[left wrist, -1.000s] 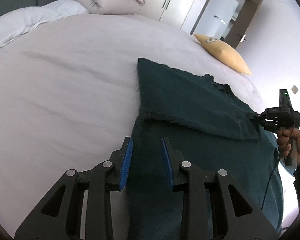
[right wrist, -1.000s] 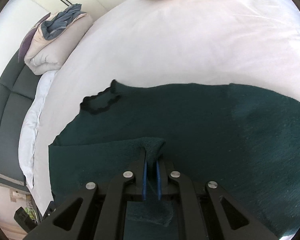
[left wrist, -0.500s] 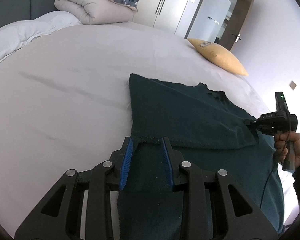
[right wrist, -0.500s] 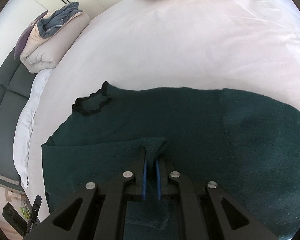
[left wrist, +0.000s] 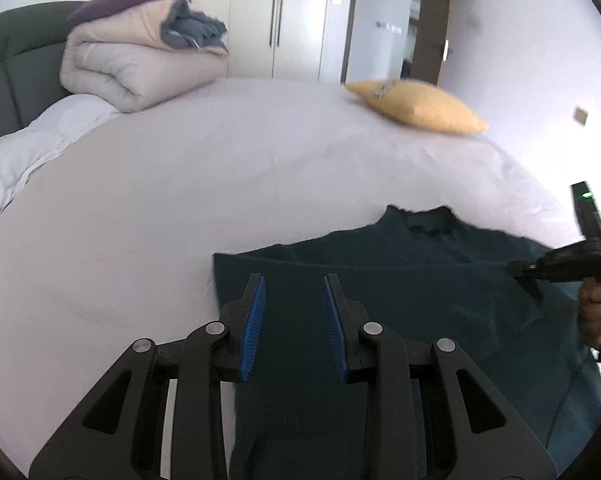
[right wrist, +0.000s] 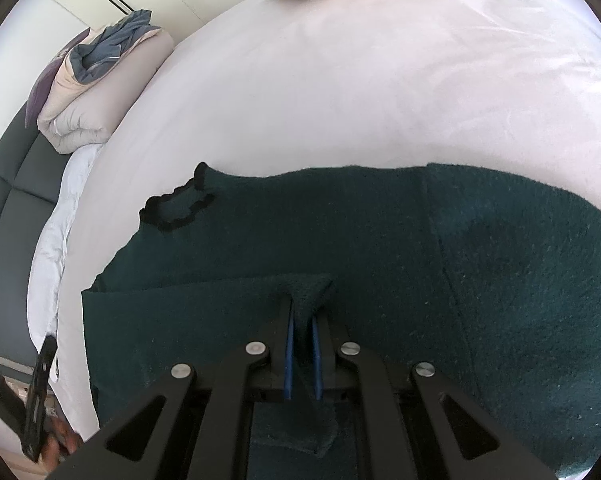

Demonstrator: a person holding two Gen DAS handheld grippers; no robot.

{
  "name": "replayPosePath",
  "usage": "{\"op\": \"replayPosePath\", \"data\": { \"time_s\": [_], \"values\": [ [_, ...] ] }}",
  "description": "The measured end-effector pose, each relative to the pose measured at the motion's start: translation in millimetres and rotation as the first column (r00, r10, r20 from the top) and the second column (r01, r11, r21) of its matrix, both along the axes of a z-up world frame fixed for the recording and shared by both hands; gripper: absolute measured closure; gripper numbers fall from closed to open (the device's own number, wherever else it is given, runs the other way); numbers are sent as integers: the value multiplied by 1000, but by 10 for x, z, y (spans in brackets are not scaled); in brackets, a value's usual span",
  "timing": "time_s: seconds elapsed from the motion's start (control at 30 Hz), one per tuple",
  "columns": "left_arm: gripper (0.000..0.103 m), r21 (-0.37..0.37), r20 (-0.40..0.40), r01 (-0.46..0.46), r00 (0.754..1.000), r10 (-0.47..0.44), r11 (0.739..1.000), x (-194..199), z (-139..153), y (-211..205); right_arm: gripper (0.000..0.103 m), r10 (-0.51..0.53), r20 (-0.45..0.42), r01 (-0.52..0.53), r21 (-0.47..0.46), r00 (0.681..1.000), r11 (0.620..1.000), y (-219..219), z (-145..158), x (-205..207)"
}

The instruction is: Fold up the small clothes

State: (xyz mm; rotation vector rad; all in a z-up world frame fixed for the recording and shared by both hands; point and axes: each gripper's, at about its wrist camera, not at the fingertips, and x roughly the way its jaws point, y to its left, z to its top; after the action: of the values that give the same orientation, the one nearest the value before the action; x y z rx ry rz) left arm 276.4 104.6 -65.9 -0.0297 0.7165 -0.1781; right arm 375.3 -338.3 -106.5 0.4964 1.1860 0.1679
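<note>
Your left gripper hangs over the near edge of the dark green sweater, which lies spread on the white bed; its blue pads stand apart with fabric seen between them, but none looks pinched, so count it as released. To the right, your right gripper is clenched on a raised tuck of the sweater, near the end of the flap folded across the body. You look to be partway through the first fold. Next, I judge, you need to lay that pinched edge flat before letting go, then bring the left gripper to a fresh edge for the next fold.
</note>
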Motion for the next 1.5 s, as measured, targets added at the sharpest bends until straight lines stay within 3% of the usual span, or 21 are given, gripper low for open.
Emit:
{"op": "replayPosePath", "data": {
  "time_s": [0.2, 0.27, 0.67, 0.87, 1.03, 1.1, 1.17, 1.23, 1.33, 1.43, 1.5],
  "values": [
    [75, 76, -157, -7, 987, 19, 997, 385, -430, -105, 95, 3, 13, -3, 2, 1000, 1000, -9, -8, 3],
    [75, 71, -196, -11, 980, 25, 997, 428, -596, -79, 95, 3, 14, -3, 2, 1000, 1000, -16, -11, 8],
    [75, 52, -151, -64, 986, 71, 997, 296, -615, -11, 95, 34, 68, -25, -122, 997, 992, 103, 116, 66],
    [74, 21, -163, -63, 985, 65, 998, 283, -666, 3, 95, 16, 70, -11, -77, 997, 997, 24, 6, 36],
    [74, -11, -166, -65, 984, 62, 998, 260, -681, 63, 89, -22, 60, 29, -116, 998, 993, -22, 94, -77],
    [74, -7, -164, -66, 984, 64, 998, 244, -689, 59, 72, -90, 63, 99, -155, 994, 983, -73, 184, -152],
    [73, -8, -164, -66, 984, 64, 998, 242, -693, 55, 67, -157, 138, 180, -179, 978, 967, -103, 370, -265],
    [73, -5, -163, -66, 984, 64, 998, 244, -691, 57, 67, -131, 208, 151, -87, 969, 985, 0, 524, -306],
    [73, 8, -161, -65, 985, 66, 998, 246, -689, 40, 67, 7, 224, -25, 78, 974, 997, 381, 537, -220],
    [73, 11, -160, -64, 985, 65, 998, 240, -689, 24, 60, 107, 185, -142, 188, 977, 972, 802, 265, -72],
    [73, -8, -163, -62, 985, 59, 998, 234, -692, 45, 57, 96, 126, -119, 192, 987, 974, 869, -23, 8]
  ]
}}
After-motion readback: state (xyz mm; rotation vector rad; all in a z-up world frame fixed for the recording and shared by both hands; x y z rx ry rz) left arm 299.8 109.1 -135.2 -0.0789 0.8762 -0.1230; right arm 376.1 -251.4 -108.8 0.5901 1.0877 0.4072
